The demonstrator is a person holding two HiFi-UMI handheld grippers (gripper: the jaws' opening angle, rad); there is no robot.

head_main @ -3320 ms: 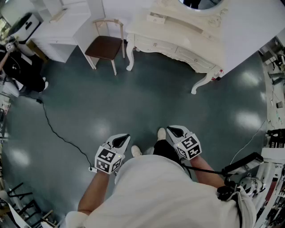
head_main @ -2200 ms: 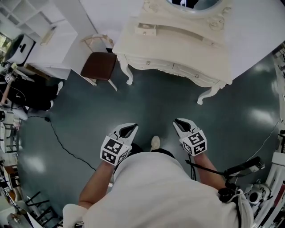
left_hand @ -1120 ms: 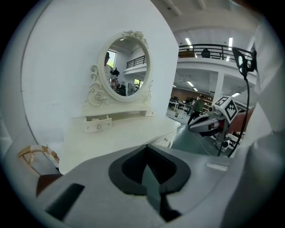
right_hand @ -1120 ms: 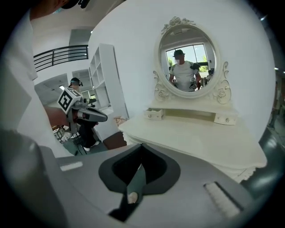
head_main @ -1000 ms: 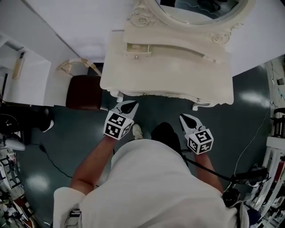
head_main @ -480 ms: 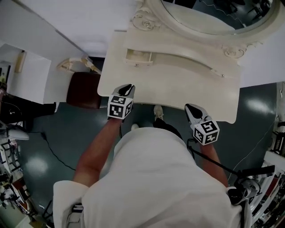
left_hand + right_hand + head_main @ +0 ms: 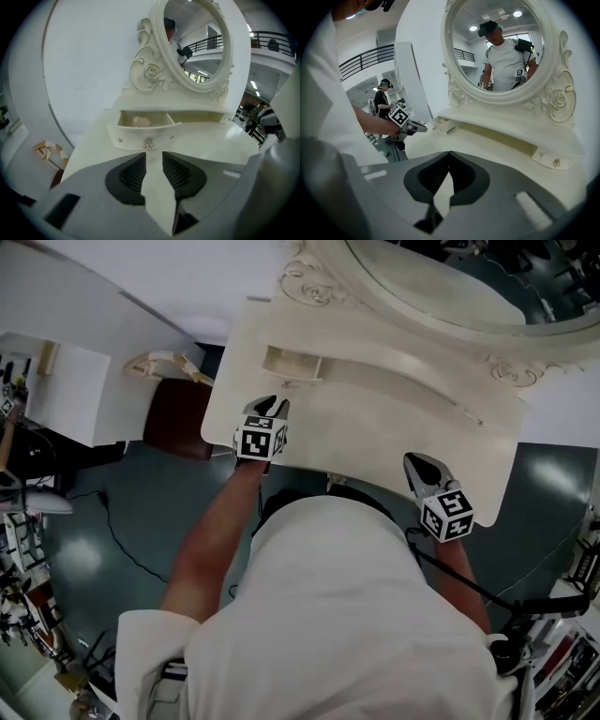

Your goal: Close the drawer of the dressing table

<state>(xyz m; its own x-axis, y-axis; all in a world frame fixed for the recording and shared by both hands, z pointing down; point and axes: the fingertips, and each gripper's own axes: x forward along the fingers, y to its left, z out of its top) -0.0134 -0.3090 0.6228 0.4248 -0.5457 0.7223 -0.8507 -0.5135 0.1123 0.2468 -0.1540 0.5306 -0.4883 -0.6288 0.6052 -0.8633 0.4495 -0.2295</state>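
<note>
the cream drawer [image 7: 140, 135] stands open, left on the dressing table [image 7: 375, 427].

The head view looks steeply down onto the cream carved dressing table [image 7: 375, 418]. The left gripper view sits low over its top, close, and faces the small open cream drawer [image 7: 140, 129] at frame centre. The right gripper view looks across from further off. All three views share this drawer.
</note>
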